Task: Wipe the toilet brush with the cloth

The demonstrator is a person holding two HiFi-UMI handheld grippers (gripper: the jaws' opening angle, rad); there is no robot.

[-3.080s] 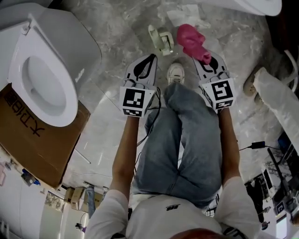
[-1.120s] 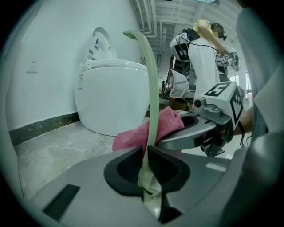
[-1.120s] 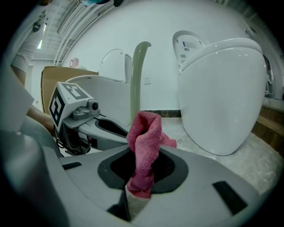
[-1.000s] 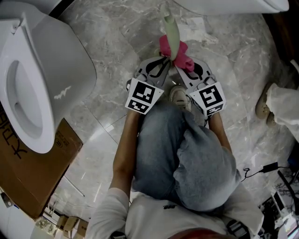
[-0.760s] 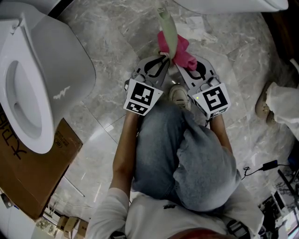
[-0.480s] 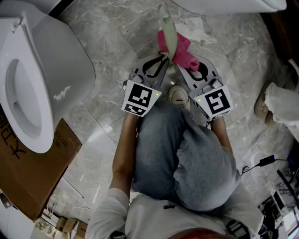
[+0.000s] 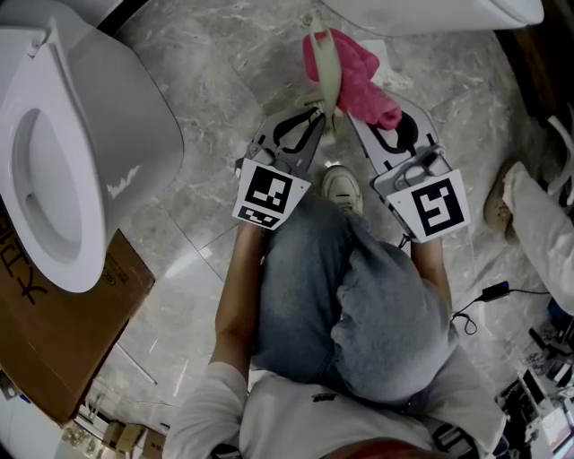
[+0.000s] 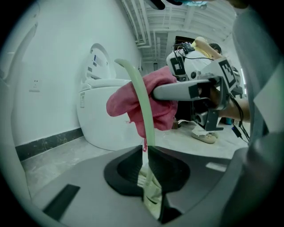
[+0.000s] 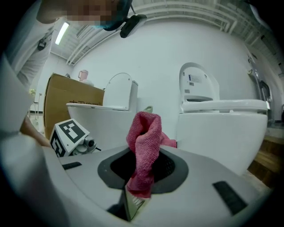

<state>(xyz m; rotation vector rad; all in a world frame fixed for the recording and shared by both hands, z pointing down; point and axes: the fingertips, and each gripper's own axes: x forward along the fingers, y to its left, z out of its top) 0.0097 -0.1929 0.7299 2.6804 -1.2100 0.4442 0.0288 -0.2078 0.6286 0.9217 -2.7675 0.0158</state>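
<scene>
In the head view my left gripper (image 7: 320, 115) is shut on the base of a pale green, flat toilet brush (image 7: 325, 67) that points away from me. The pink cloth (image 7: 354, 76) is draped against the brush's right side near its far half, and my right gripper (image 7: 384, 121) is shut on it. The left gripper view has the brush (image 8: 141, 106) rising from the left gripper (image 8: 146, 153), with the cloth (image 8: 162, 108) bunched behind it. In the right gripper view the cloth (image 9: 144, 142) stands up out of the right gripper (image 9: 138, 189), and the brush tip (image 9: 147, 108) peeks over it.
An open white toilet (image 7: 54, 170) stands at the left on a brown cardboard box (image 7: 63, 332). A second toilet's rim (image 7: 430, 13) runs along the top. My shoe (image 7: 339, 186) is just below the grippers on the marble floor. Another person's shoe (image 7: 498, 202) and a cable (image 7: 475, 300) are at the right.
The brush lay on the floor 3.1 s ago; now the left gripper holds it. Over the last second the right gripper slid the cloth outward along the brush and swung right.
</scene>
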